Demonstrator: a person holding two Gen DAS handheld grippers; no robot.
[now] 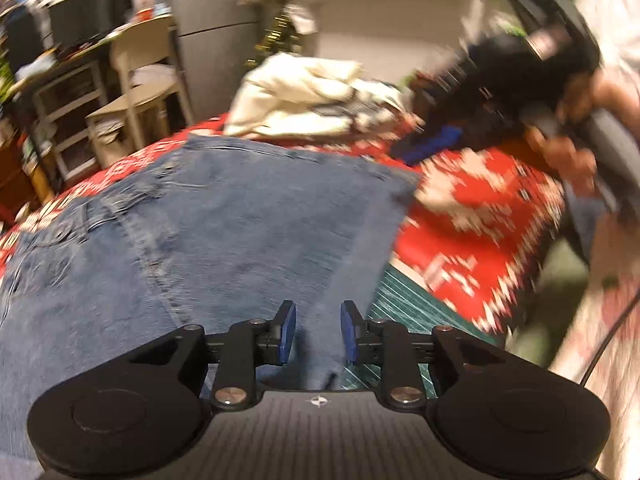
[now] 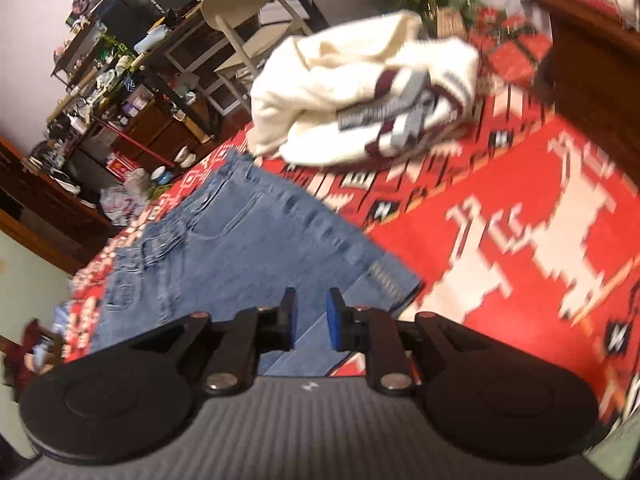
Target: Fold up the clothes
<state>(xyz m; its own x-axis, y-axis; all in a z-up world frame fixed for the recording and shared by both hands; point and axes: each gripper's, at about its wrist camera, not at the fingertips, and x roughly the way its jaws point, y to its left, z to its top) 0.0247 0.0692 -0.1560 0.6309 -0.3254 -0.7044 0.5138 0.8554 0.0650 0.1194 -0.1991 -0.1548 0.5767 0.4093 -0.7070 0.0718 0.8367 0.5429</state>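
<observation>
Blue jeans (image 1: pixel 224 216) lie folded flat on a red patterned tablecloth (image 1: pixel 472 220). My left gripper (image 1: pixel 318 332) hovers over their near end, its blue pads apart and pressing on nothing; denim shows in the gap below. In the right wrist view the jeans (image 2: pixel 248 248) stretch away to the left, and my right gripper (image 2: pixel 311 318) is open above their near right corner, holding nothing. A hand at the upper right of the left wrist view holds the right gripper's black housing (image 1: pixel 516 76), blurred.
A heap of cream clothing with maroon and grey stripes (image 2: pixel 360 96) lies beyond the jeans. A green mat (image 1: pixel 388 312) shows at the table's near edge. A pale chair (image 1: pixel 136 80) and cluttered shelves (image 2: pixel 120 92) stand past the table. Dark wooden furniture (image 2: pixel 592 72) is at the right.
</observation>
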